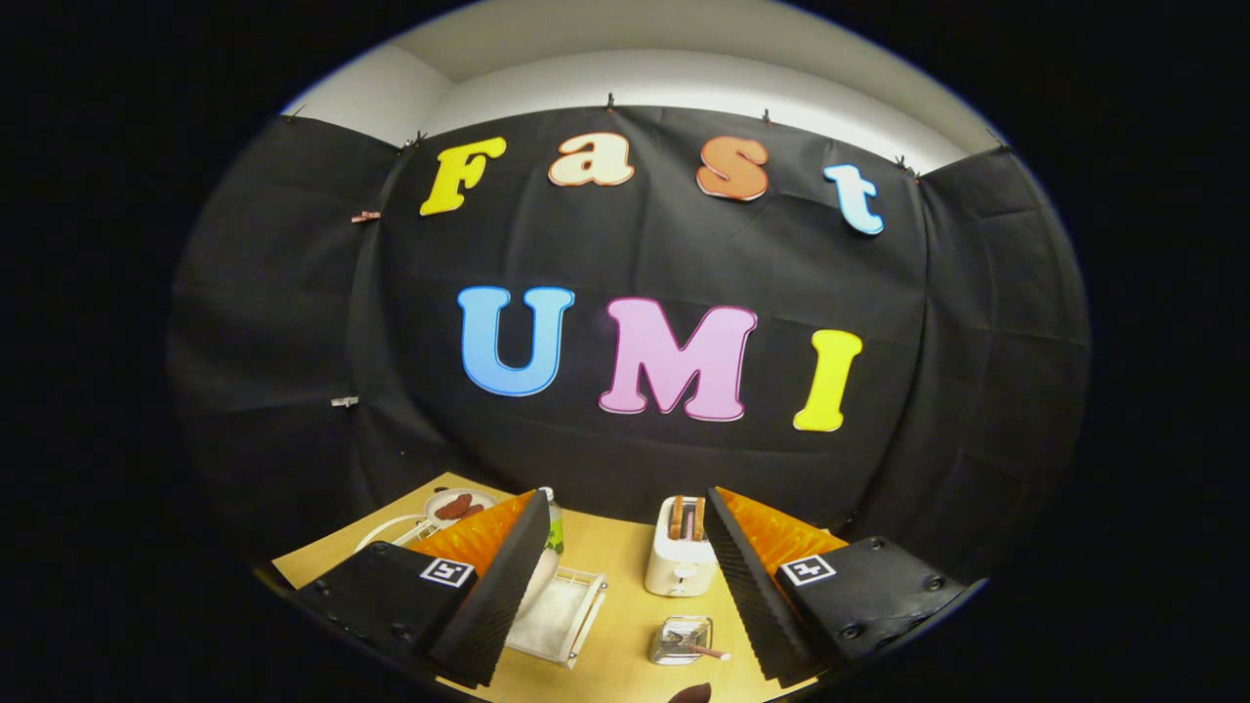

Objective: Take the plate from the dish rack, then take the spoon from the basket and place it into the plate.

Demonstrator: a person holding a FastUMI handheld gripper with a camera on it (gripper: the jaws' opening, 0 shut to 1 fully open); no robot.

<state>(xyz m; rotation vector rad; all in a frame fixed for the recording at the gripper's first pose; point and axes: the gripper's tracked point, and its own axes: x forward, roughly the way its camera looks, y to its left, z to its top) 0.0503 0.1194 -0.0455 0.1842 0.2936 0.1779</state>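
Note:
My gripper is held high above a wooden table and stands open, with nothing between its fingers. Below the gap, nearer the right finger, a small metal basket holds a spoon whose pinkish handle sticks out to the right. A white wire dish rack lies just beside the left finger. A pale rounded piece stands at the rack's far end, largely hidden by that finger; I cannot tell if it is the plate. Beyond the left finger a white plate carries brown food.
A white toaster with toast in its slots stands ahead, close to the right finger. A green bottle peeks out past the left fingertip. A dark brown object lies at the table's near edge. The black cloth wall closes off the back.

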